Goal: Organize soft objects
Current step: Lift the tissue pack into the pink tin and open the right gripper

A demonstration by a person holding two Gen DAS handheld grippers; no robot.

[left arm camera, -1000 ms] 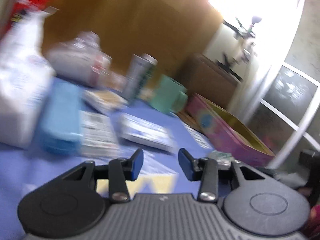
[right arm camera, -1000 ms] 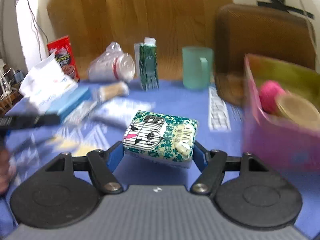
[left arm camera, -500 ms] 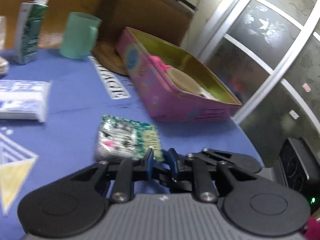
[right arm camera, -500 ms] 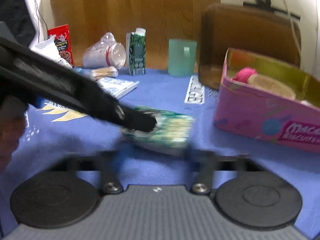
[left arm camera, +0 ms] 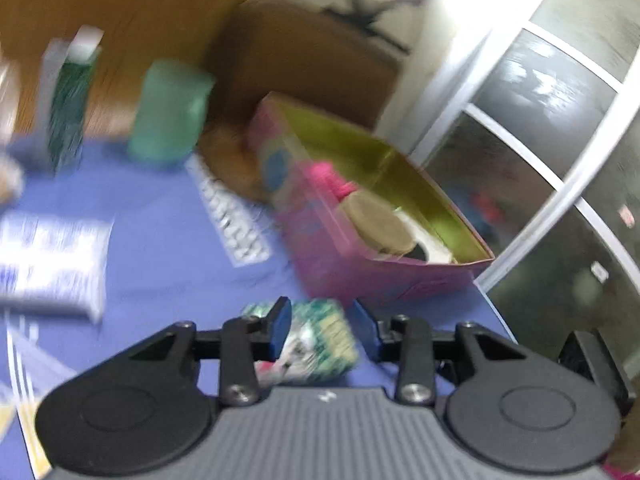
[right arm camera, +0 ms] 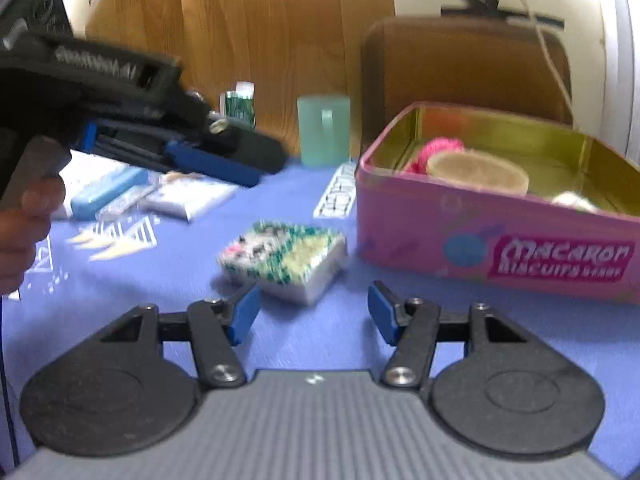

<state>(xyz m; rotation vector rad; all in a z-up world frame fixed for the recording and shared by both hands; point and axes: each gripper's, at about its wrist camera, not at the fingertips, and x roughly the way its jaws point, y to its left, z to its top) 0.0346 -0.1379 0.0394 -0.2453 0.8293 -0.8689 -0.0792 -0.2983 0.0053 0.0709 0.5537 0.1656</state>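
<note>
A green and white patterned tissue pack (right arm camera: pixel 282 262) lies on the blue tablecloth, left of the pink biscuit tin (right arm camera: pixel 496 240). My right gripper (right arm camera: pixel 314 314) is open and empty, just short of the pack. My left gripper (left arm camera: pixel 322 324) is open; the pack (left arm camera: pixel 316 340) lies below and between its fingers, blurred, and not pinched. In the right wrist view the left gripper (right arm camera: pixel 256 160) hovers above and behind the pack. The tin (left arm camera: pixel 328 256) holds a pink ball (right arm camera: pixel 440 150) and a round tan object (right arm camera: pixel 476 170).
A green mug (right arm camera: pixel 324 134), a green carton (right arm camera: pixel 240 106) and a brown chair (right arm camera: pixel 464 68) stand at the back. White tissue packs (right arm camera: pixel 192 198) and a blue box (right arm camera: pixel 108 194) lie at the left. The table edge and a glass door (left arm camera: pixel 560 160) are right of the tin.
My right gripper has opened and let go of the patterned pack, which now lies on the cloth. My left gripper has swung toward the tin, shut, then opened over the pack.
</note>
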